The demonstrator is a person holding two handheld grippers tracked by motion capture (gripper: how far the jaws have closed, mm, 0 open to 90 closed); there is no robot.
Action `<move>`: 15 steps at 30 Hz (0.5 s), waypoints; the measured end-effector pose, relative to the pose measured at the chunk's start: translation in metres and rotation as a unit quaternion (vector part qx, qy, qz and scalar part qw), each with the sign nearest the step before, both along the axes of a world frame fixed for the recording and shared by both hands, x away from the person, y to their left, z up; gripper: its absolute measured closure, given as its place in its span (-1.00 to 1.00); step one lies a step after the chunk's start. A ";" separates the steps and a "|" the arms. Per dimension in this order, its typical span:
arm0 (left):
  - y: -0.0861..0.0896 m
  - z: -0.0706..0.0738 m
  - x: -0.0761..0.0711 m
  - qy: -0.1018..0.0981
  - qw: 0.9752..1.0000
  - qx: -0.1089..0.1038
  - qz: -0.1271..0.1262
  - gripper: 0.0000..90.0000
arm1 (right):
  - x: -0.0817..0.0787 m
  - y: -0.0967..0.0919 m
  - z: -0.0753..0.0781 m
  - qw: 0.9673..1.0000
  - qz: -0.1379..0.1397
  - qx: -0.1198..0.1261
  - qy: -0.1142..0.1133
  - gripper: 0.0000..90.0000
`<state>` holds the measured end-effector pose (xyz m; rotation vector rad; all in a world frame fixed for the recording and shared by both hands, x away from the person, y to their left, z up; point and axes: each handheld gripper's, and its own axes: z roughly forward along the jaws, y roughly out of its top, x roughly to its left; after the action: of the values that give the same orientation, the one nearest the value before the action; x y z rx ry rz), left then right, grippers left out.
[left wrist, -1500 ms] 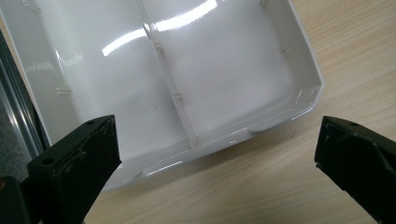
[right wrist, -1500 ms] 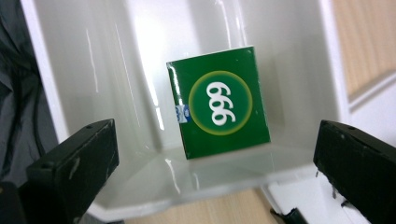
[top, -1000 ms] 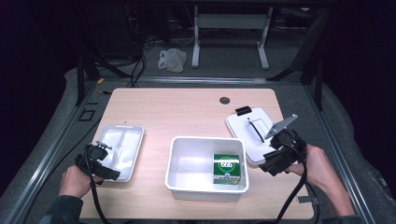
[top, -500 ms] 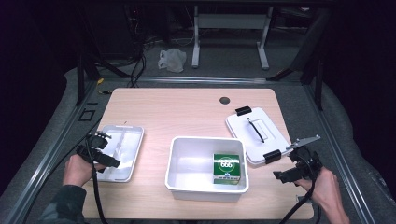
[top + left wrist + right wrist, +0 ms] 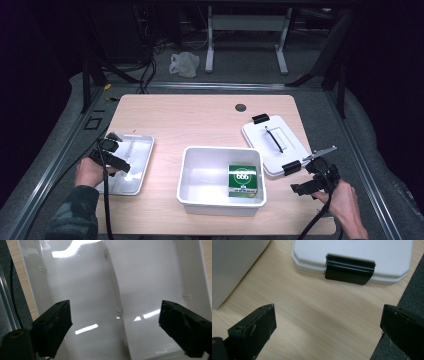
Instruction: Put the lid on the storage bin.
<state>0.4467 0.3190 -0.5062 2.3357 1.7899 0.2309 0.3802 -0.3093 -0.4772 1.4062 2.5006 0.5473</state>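
A white open bin (image 5: 220,150) stands at the middle front of the wooden table, with a green box (image 5: 242,180) in its right near corner. Its white lid (image 5: 275,145) with black clips lies flat to the right. My left gripper (image 5: 119,154) hovers over a shallow white tray (image 5: 139,167) at the left. In the left gripper view its jaws (image 5: 115,312) have just been closing a little but still stand wide, nothing between them, the tray (image 5: 150,277) below. My right gripper (image 5: 306,183) is open near the front right corner, facing the lid's near clip (image 5: 348,269).
The table's right edge (image 5: 320,165) runs just beside the right gripper, with grey floor (image 5: 414,290) beyond. A round cable hole (image 5: 240,107) sits in the far tabletop. Bare wood lies between the tray and the bin.
My right gripper has dropped from above the lid's near end to low over the front right corner. My left gripper has shifted farther along the tray's left side.
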 end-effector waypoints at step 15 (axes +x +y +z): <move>-0.002 -0.009 0.030 0.025 0.999 -0.012 0.024 0.42 | -0.002 0.004 -0.003 1.000 0.012 -0.008 0.008 -0.98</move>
<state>0.4764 0.3172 -0.5154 2.3046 1.8624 0.1597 0.3780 -0.3057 -0.4798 1.3826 2.5314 0.5227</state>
